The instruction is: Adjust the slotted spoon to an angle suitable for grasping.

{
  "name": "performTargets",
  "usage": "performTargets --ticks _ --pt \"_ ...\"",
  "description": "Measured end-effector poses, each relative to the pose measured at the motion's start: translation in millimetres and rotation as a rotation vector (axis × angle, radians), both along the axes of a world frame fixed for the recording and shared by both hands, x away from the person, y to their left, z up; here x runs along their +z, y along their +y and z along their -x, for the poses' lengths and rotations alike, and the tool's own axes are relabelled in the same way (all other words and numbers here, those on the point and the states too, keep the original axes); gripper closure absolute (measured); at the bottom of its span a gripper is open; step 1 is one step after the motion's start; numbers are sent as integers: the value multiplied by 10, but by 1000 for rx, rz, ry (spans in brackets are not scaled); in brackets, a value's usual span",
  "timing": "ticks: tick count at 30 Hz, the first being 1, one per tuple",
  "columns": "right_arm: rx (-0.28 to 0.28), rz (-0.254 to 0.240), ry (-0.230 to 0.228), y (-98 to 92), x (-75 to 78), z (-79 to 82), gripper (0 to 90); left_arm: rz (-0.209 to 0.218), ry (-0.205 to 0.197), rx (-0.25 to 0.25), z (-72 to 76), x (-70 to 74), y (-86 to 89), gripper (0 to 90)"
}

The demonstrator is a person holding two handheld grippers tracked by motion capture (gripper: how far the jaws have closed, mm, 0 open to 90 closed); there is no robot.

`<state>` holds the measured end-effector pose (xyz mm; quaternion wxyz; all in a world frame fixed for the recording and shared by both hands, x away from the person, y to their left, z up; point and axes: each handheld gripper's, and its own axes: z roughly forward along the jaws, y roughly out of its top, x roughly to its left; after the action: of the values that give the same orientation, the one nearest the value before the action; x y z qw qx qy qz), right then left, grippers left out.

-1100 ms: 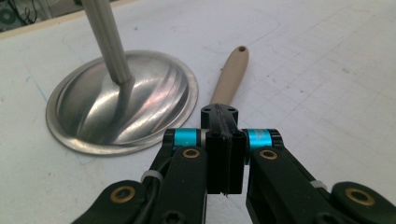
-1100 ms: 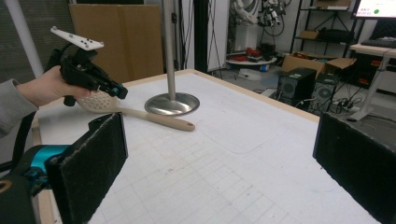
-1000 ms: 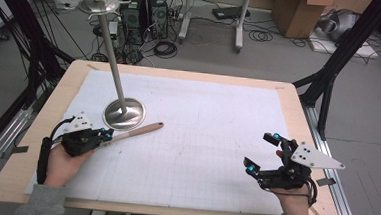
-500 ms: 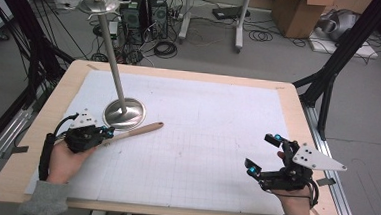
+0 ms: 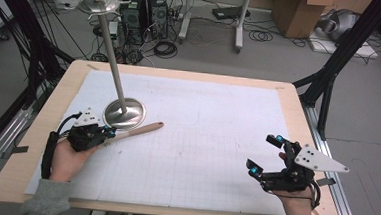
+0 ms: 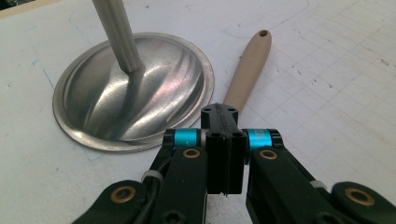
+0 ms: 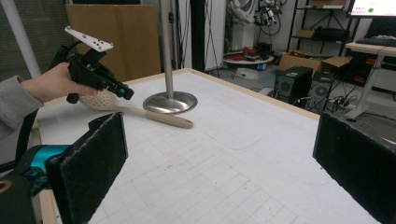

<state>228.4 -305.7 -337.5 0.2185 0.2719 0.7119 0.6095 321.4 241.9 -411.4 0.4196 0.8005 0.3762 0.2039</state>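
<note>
A beige slotted spoon lies on the white grid sheet beside the round base of a metal stand. My left gripper hovers just over the spoon's neck with its jaws pressed together and nothing seen between them. In the left gripper view the spoon's handle runs out from behind the shut left gripper, and the stand's base lies to the left. My right gripper stands wide open near the table's front right, empty. In the right gripper view the spoon lies under the left gripper.
The stand's tall pole rises from its base toward the camera at the table's left. The wooden table carries the white grid sheet. Computers, cables and boxes sit on the floor beyond the far edge.
</note>
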Motion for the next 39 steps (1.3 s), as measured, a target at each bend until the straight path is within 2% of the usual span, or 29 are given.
performTargets --ticks 2,8,14,21,26,32,39 --pt "-1 -1 4 1 0 1 20 -8 -1 -6 7 -1 -1 897" --pt "-1 -1 -3 -4 4 0 19 3 -2 -4 26 10 5 897" --pt "-3 -3 -7 -10 6 0 19 5 -17 -16 25 81 -26 897" --pt "-3 -6 9 -8 -13 -11 19 -5 17 -14 -90 39 -55 896" --pt "-9 -12 6 -32 -12 -16 19 -31 25 -17 -141 -15 -102 896" --pt "-4 -14 6 -28 -15 -21 19 -41 68 15 -230 -78 -87 896" --pt "2 -12 9 -18 -17 -25 19 -75 112 18 -295 -144 -42 897"
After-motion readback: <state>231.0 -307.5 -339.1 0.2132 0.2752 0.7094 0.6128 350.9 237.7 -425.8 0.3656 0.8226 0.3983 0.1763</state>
